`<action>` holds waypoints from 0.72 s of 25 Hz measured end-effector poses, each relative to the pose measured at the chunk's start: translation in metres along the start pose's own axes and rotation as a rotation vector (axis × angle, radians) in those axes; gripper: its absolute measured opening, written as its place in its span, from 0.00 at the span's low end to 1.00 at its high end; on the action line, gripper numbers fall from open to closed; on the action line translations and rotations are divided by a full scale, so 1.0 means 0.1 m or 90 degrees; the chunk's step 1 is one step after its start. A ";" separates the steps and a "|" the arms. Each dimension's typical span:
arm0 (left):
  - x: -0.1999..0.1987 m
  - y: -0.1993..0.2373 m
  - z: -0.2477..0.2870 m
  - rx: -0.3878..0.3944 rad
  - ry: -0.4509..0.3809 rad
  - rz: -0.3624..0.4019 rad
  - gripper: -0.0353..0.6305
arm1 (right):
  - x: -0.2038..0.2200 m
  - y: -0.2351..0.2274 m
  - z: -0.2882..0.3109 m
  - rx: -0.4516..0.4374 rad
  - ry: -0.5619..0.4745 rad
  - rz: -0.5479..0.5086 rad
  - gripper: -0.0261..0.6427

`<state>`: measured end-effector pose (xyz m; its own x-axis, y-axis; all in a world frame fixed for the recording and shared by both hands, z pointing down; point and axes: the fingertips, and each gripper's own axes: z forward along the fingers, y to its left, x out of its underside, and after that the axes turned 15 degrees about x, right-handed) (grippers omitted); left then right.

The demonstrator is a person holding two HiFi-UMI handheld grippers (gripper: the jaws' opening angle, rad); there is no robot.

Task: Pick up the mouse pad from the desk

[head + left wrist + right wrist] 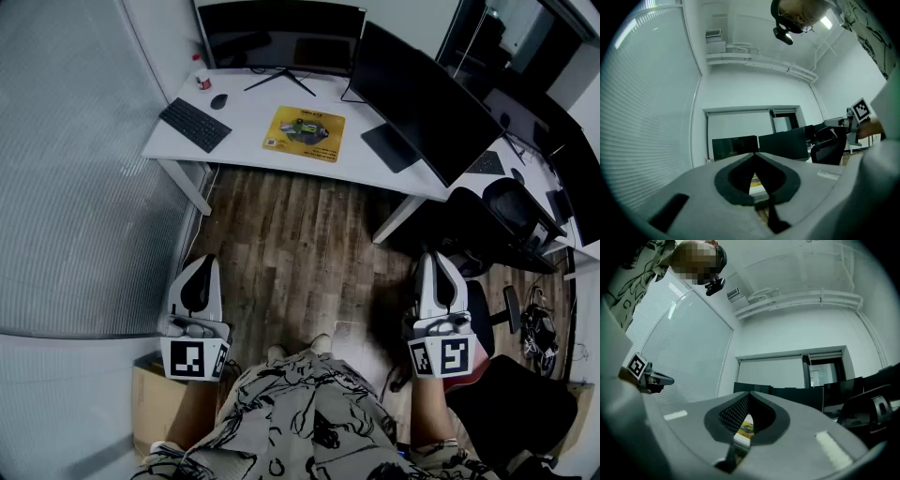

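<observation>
Left tool (201, 262), right tool (437, 258) closed, empty, held level at waist, well apart from mouse pad (303, 133) on desk (248, 98).

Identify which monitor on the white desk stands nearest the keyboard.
The far-edge monitor, behind the keyboard; the other monitor stands right of the mouse pad.

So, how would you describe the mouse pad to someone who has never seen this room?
Find the white desk that carries two dark monitors. The mouse pad lies flat near its front edge, to the right of the black keyboard. It is the only yellow thing there, with a printed picture.
</observation>
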<state>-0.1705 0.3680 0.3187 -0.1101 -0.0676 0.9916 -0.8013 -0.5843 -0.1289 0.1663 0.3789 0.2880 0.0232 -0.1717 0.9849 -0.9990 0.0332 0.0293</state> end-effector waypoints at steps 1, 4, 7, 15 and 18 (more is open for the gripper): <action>0.00 0.00 0.00 0.000 0.000 0.000 0.06 | 0.01 0.00 0.00 0.001 0.001 -0.001 0.05; 0.00 -0.01 0.00 0.000 0.000 0.003 0.06 | 0.04 -0.01 0.00 0.005 0.006 -0.007 0.05; -0.01 0.00 0.00 -0.003 0.001 0.003 0.06 | 0.05 0.00 0.00 0.004 0.010 -0.010 0.05; -0.06 -0.04 0.00 0.009 -0.022 -0.008 0.06 | -0.04 0.09 -0.04 -0.048 -0.013 0.091 0.05; -0.04 -0.06 0.00 0.018 -0.013 -0.012 0.06 | 0.01 0.09 -0.04 -0.037 0.002 0.070 0.05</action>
<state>-0.1653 0.3714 0.3151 -0.0827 -0.0720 0.9940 -0.7864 -0.6080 -0.1095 0.1578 0.3828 0.2904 -0.0865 -0.1613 0.9831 -0.9917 0.1085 -0.0695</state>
